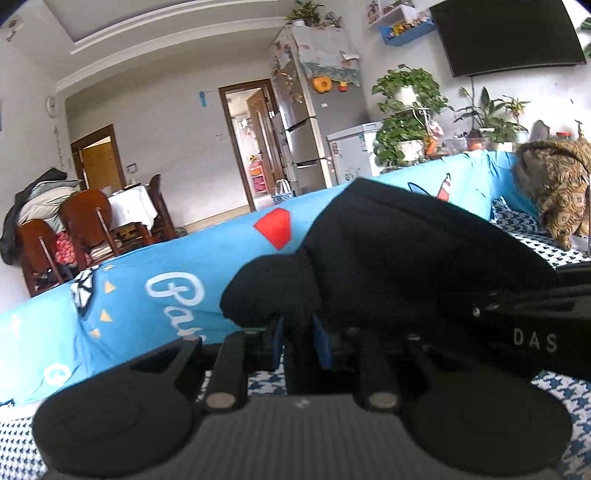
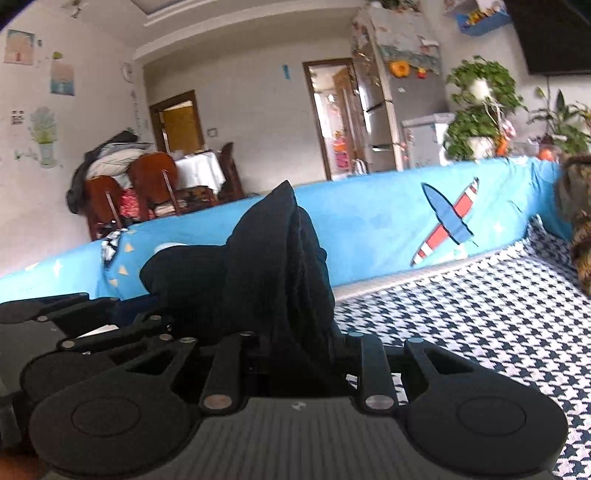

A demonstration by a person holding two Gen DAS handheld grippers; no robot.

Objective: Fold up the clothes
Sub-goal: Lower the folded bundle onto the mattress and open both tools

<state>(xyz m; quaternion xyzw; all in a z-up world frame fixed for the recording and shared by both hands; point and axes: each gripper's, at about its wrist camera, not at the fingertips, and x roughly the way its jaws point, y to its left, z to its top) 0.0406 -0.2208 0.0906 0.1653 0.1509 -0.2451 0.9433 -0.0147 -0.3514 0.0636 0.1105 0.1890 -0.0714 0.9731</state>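
- Left fingers (image 1: 280, 343), blue-padded, clench a fold of the black garment (image 1: 388, 258) at lower centre.
- Right gripper (image 2: 291, 347) grasps the same garment (image 2: 273, 266), bunched upright mid-frame.
- Garment sits over the houndstooth cover (image 2: 480, 317), in front of the blue sheet (image 2: 369, 229).
- Right gripper's body (image 1: 535, 325) lies at right edge of the left view.

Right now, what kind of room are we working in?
Most likely a home living and dining room. A fridge stands by a doorway, a dining table with wooden chairs sits at the back, and potted plants line the wall under a mounted TV.
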